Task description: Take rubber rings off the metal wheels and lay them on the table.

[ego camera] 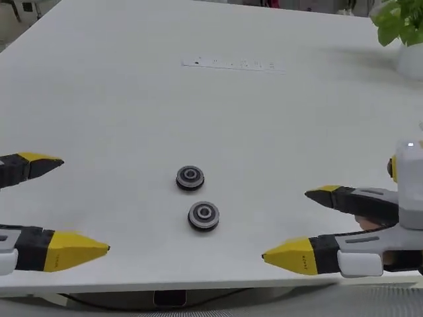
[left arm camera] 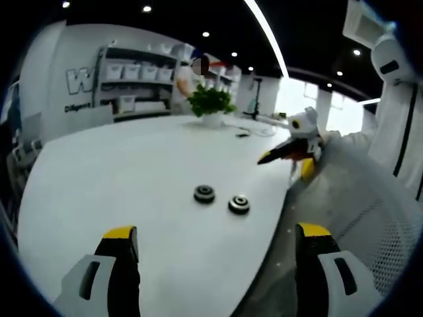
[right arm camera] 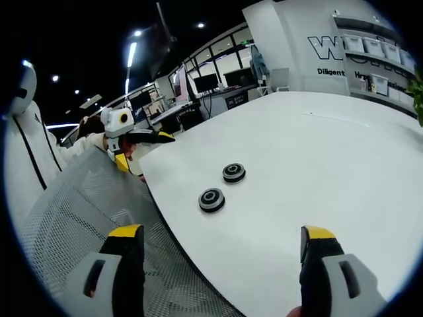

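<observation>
Leafy green plant (ego camera: 398,23) in a white pot (ego camera: 411,61), in a bright workshop.
The plant stood at the far right corner of the white tabletop (ego camera: 119,99); a pale narrow strip with small dark marks (ego camera: 232,64) lay flat farther left. White wall shelves (left arm camera: 106,82) held white storage bins (left arm camera: 147,70), and a long ceiling light strip (left arm camera: 264,30) glowed overhead.

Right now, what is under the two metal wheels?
The nearer wheel and the farther wheel lie flat on the white table, apart from each other. Nothing else shows beneath them, though their undersides are hidden.
</observation>
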